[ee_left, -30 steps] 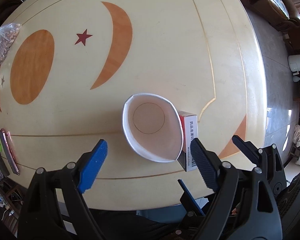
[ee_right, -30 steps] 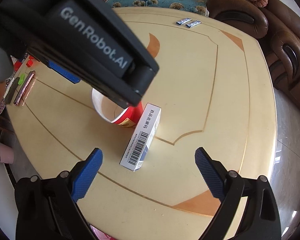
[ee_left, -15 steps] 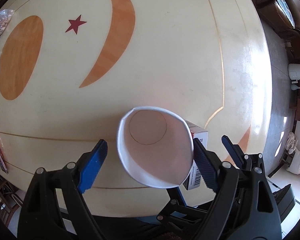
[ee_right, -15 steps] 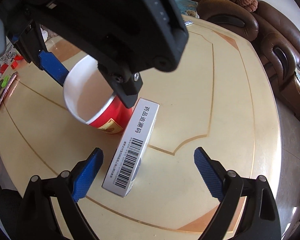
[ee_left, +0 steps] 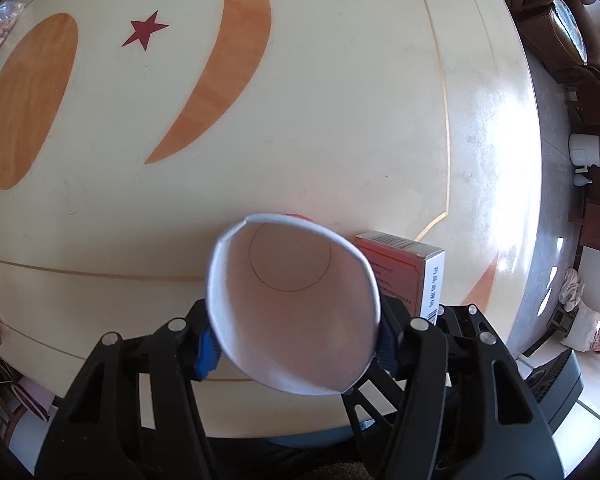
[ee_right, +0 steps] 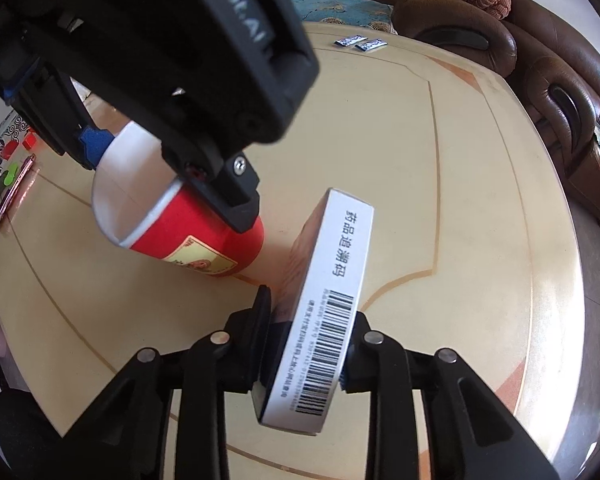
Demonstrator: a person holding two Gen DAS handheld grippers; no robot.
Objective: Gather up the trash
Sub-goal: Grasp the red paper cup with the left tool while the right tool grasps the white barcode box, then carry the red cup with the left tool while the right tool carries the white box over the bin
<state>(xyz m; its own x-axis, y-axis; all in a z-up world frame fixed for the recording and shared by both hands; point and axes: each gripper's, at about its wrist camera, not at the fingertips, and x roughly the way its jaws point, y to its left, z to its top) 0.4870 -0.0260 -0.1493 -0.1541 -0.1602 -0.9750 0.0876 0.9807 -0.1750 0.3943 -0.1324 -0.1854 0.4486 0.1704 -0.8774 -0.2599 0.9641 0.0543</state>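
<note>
A red paper cup [ee_left: 295,304] with a white inside is squeezed to an oval between the jaws of my left gripper [ee_left: 295,342]. The right wrist view shows the cup [ee_right: 191,236] tilted, its base close to the table, with my left gripper [ee_right: 171,160] clamped near its rim. A white medicine box [ee_right: 324,312] with a barcode and an orange face is clamped between the jaws of my right gripper [ee_right: 304,364]. The box also shows in the left wrist view [ee_left: 404,276], just right of the cup.
The round cream table [ee_left: 340,120] has orange inlays and a red star. Two small blue sachets [ee_right: 360,42] lie at its far edge. A phone [ee_right: 13,192] and small red and green items lie at the left. Brown sofas [ee_right: 540,60] stand behind.
Both grippers have closed from open: the left on the cup, the right on the medicine box. The box has tilted up off the table and the cup is squeezed.
</note>
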